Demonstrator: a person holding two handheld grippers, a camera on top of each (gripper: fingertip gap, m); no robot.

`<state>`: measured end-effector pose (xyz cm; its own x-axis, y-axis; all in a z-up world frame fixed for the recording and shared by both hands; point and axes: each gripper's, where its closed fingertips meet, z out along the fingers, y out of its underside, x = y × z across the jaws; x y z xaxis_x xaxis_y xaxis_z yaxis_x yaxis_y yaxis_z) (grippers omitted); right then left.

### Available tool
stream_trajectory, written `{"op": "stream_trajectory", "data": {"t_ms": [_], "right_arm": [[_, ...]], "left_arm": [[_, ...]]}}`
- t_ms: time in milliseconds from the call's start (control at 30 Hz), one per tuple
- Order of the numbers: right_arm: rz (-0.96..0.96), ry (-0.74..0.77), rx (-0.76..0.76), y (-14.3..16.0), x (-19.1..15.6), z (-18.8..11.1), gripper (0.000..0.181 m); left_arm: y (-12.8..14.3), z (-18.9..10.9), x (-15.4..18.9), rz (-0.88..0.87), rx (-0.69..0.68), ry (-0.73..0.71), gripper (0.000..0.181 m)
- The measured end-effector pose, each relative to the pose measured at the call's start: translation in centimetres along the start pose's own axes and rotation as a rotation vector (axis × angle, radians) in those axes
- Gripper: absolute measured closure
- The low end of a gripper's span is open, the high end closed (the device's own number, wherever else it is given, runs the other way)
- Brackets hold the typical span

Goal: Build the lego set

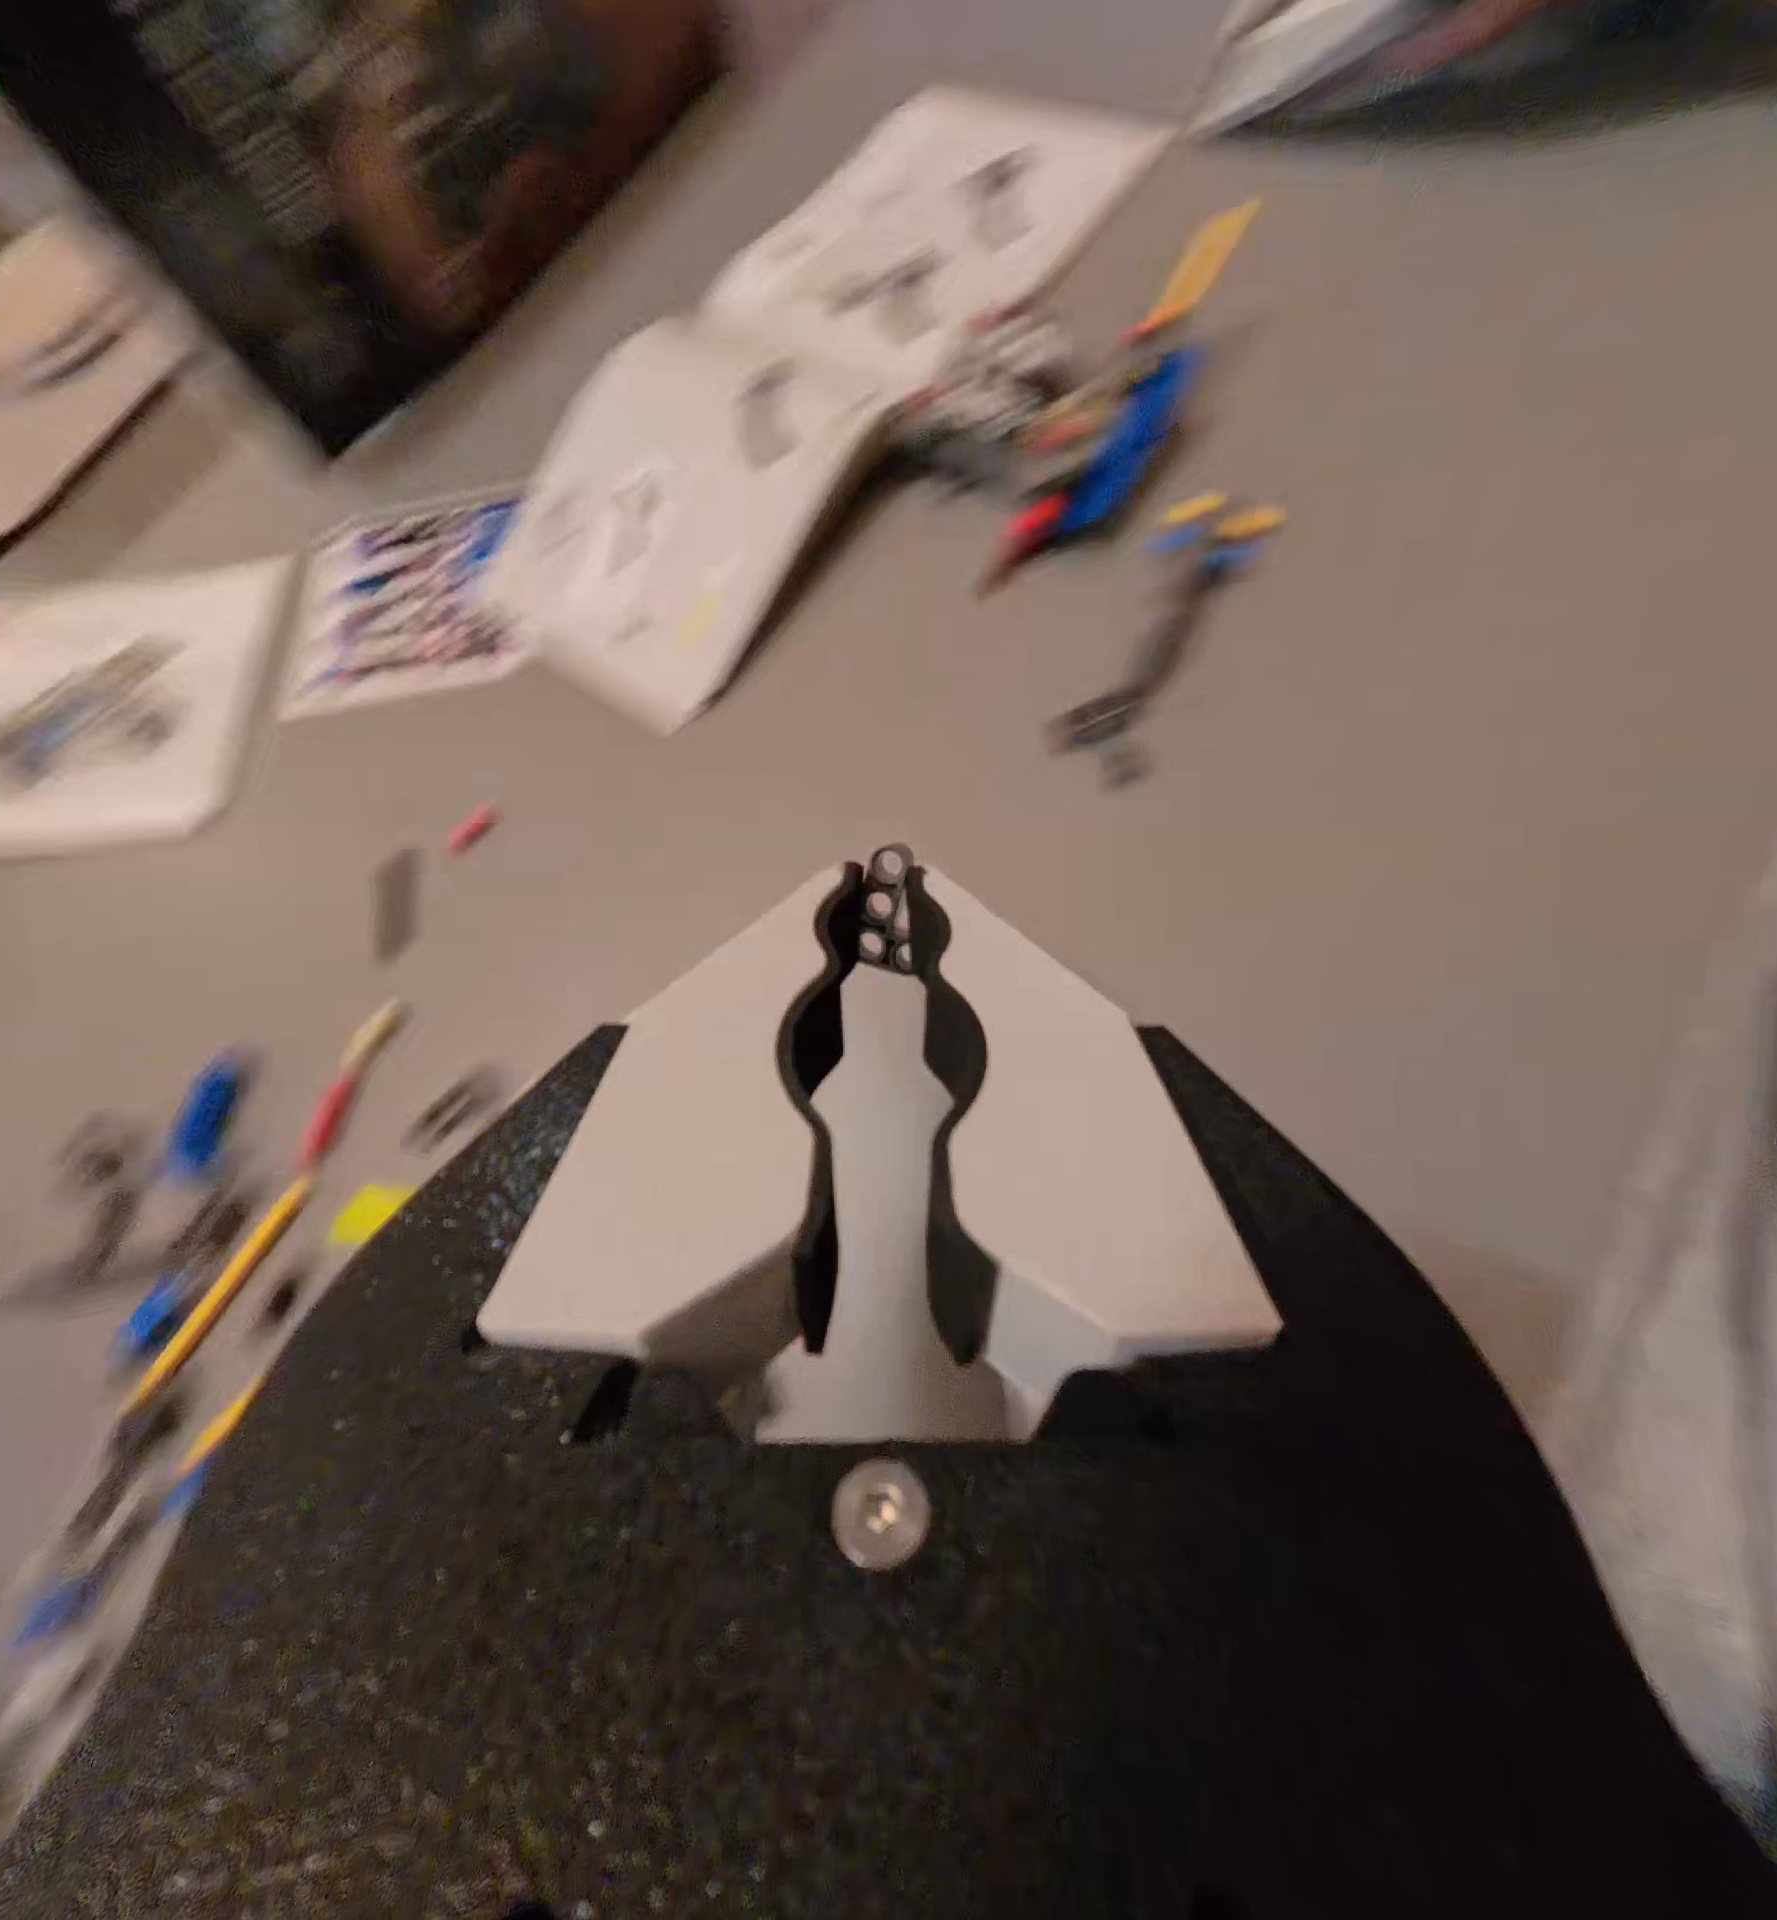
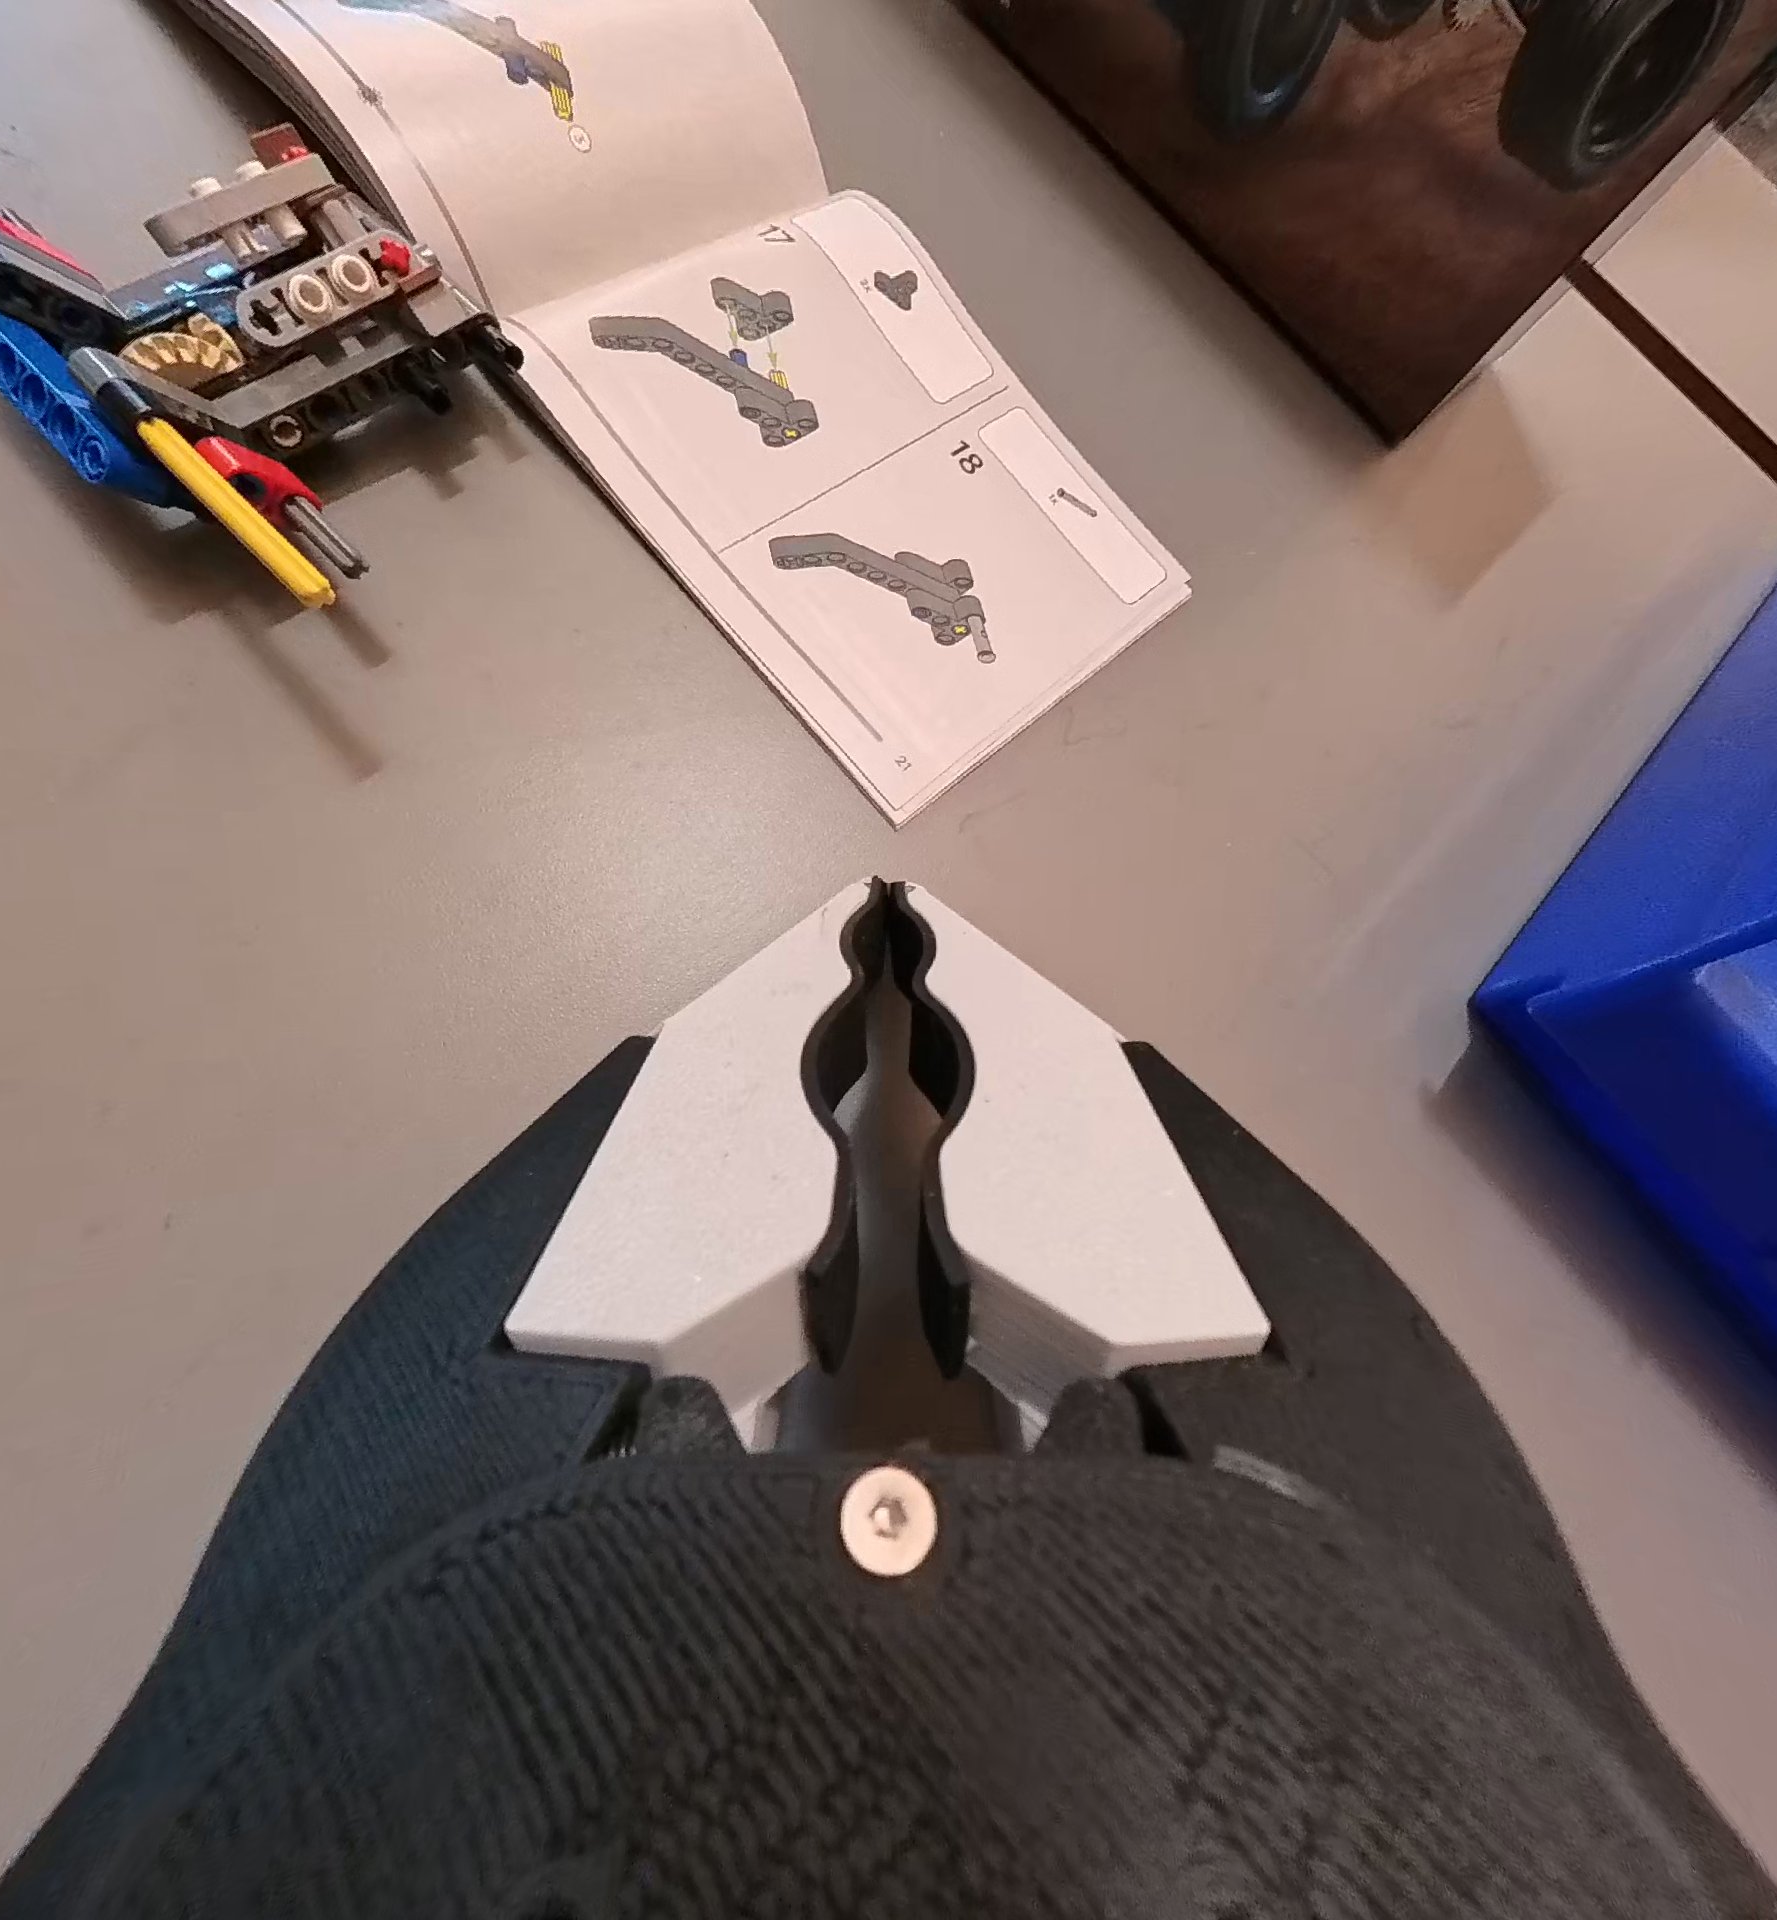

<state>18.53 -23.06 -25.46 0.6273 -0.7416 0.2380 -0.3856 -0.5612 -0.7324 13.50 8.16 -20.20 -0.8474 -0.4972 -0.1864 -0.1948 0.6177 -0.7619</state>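
Note:
My left gripper (image 1: pixel 886 896) is shut on a small dark grey Technic piece with round holes (image 1: pixel 886 909), held above the grey table. The left wrist view is motion-blurred. The partly built model (image 1: pixel 1092 436) with blue, red and yellow parts lies far ahead by the open instruction booklet (image 1: pixel 759 457). In the right wrist view my right gripper (image 2: pixel 886 891) is shut and empty above bare table. The model (image 2: pixel 209 353) lies at the upper left, and the booklet (image 2: pixel 863 488) is open ahead of the fingertips.
Loose pieces lie scattered at the left (image 1: pixel 209 1174) and a dark bent beam (image 1: pixel 1144 665) at the right. Sheets of paper (image 1: pixel 84 696) and the dark set box (image 1: pixel 396 177) are farther back. A blue bin (image 2: pixel 1715 935) stands at the right, the box (image 2: pixel 1383 177) at the top right.

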Motion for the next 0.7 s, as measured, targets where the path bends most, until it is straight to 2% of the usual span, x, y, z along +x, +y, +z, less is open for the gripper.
{"op": "stream_trajectory", "data": {"t_ms": [67,133,167,200,267,367,467,567,700], "right_arm": [[0.012,-0.009,-0.002,0.0,0.0,0.0,0.173],[0.039,-0.069,0.002,0.0,-0.8,-0.2,0.167],[0.066,-0.128,0.014,-0.2,-1.8,-0.6,0.163],[0.105,-0.173,0.019,-0.3,-2.6,-1.0,0.142],[0.148,-0.251,0.026,-0.2,-4.4,-2.2,0.144],[0.132,-0.305,0.053,-0.1,-6.8,-4.3,0.134],[0.104,-0.32,0.099,-0.2,-8.5,-5.8,0.137],[0.108,-0.329,0.142,-0.5,-9.1,-6.7,0.145],[0.102,-0.338,0.137,-0.4,-9.3,-6.3,0.147]], "left_arm": [[-2.7,1.6,5.5,0.093,0.081,0.178,0.176],[-4.1,3.4,10.6,0.244,0.116,0.305,0.176],[-4.6,4.4,12.5,0.317,0.129,0.334,0.176],[-5.1,5.5,13.8,0.378,0.141,0.34,0.176],[-5.6,7.1,16.1,0.474,0.155,0.386,0.176],[-6.2,9.0,17.5,0.547,0.161,0.397,0.176],[-6.0,10.2,17.8,0.603,0.124,0.389,0.175],[-6.2,10.2,18.2,0.573,0.111,0.418,0.166],[-7.2,9.4,18.0,0.547,0.089,0.387,0.163]]}}
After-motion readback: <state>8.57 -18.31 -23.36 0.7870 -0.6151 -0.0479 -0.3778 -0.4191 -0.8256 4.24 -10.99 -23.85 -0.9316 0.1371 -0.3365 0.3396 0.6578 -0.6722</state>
